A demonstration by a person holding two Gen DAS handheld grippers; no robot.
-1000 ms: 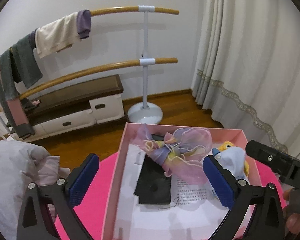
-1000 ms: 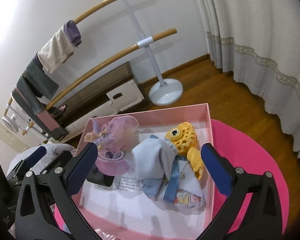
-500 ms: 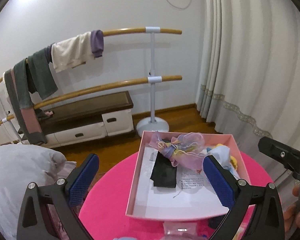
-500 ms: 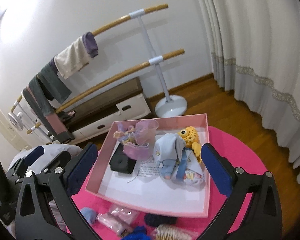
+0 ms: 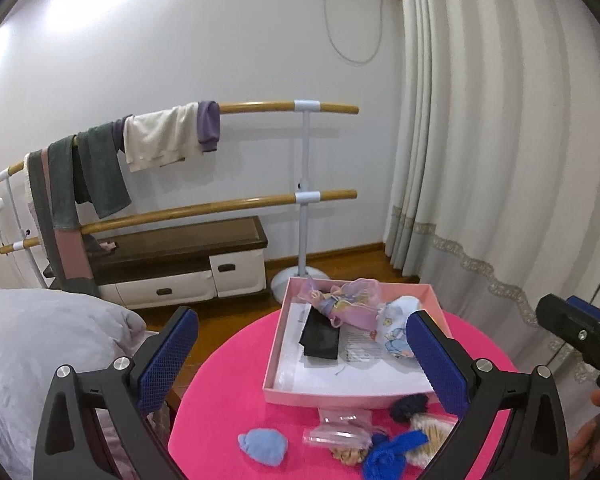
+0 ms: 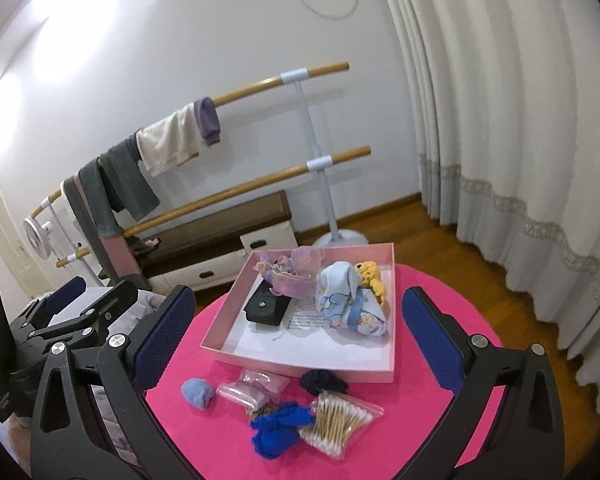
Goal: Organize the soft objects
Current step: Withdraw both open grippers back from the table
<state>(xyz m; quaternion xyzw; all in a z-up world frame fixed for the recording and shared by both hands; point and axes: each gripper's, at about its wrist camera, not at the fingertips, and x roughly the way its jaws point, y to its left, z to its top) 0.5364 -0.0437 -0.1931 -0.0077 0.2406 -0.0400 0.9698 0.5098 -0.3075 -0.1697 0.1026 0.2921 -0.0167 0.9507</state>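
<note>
On the pink desk [image 6: 440, 292], the pink box [image 6: 392, 312] holds a black pouch [image 6: 266, 310], lilac organza bag [image 6: 296, 276], blue printed cloth [image 6: 348, 300] and yellow crochet toy [image 6: 370, 276]. Loose before it lie a pale blue sock [image 6: 197, 393] and cotton swabs [image 6: 336, 420]. Left hand-held gripper [image 5: 300, 364] and right hand-held gripper [image 6: 298, 344] both gape, empty.

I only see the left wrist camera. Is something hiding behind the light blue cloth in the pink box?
Observer: Yes, a yellow crochet toy sits behind the light blue cloth, in the pink box.
Operator: What's the tan stuff at the bottom right?
Observer: A clear bag of cotton swabs, lying on the pink table in front of the box.
Operator: Is the other gripper holding anything?
Observer: No, the right gripper is open and empty.
</note>
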